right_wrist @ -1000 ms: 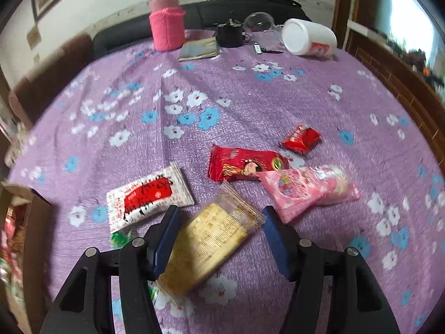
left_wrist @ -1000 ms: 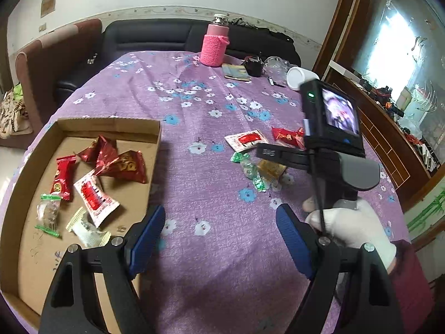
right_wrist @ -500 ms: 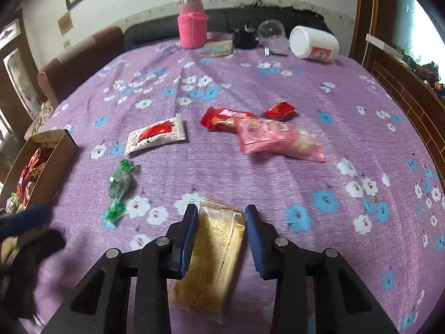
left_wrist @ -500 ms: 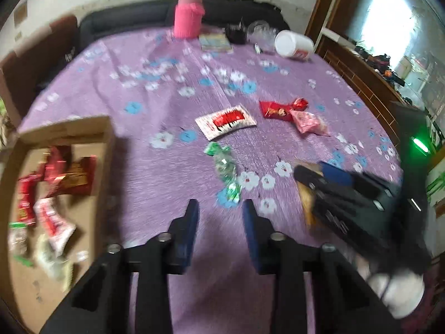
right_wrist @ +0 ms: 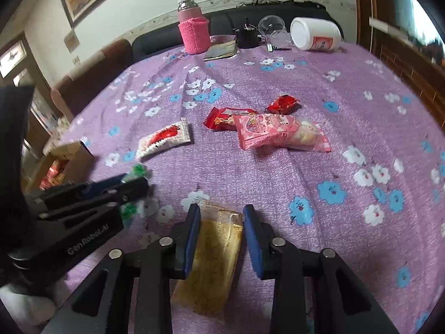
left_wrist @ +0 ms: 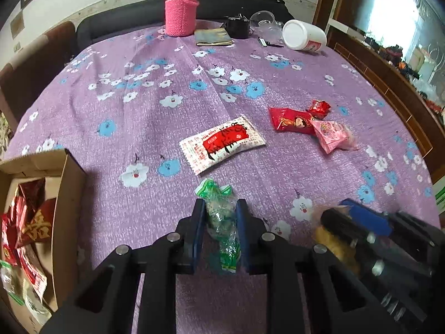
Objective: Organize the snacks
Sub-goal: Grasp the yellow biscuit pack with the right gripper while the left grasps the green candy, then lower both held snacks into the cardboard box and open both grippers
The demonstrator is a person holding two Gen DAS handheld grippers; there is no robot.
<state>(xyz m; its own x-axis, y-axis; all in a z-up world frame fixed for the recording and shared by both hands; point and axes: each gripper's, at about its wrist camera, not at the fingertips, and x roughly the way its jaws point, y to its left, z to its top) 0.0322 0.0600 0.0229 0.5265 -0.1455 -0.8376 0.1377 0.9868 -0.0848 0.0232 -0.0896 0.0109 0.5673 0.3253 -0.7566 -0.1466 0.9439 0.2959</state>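
On the purple flowered tablecloth, my left gripper has its blue pads closing tight on a green-ended clear candy packet, which fills the gap between them. Just to its right, my right gripper closes its pads against the sides of a yellow biscuit packet. Beyond the grippers lie a white-and-red sachet, a red packet, a small red sweet and a pink packet. At the left table edge stands a cardboard box that holds several snacks.
At the far edge stand a pink-sleeved flask, a flat booklet, a black cup, a clear glass and a white jar on its side. A dark sofa runs behind the table, and a wooden cabinet lines the right.
Both grippers went from wide open to shut. The left one moved right, away from the box, onto the green packet. The right one closed on the yellow packet.
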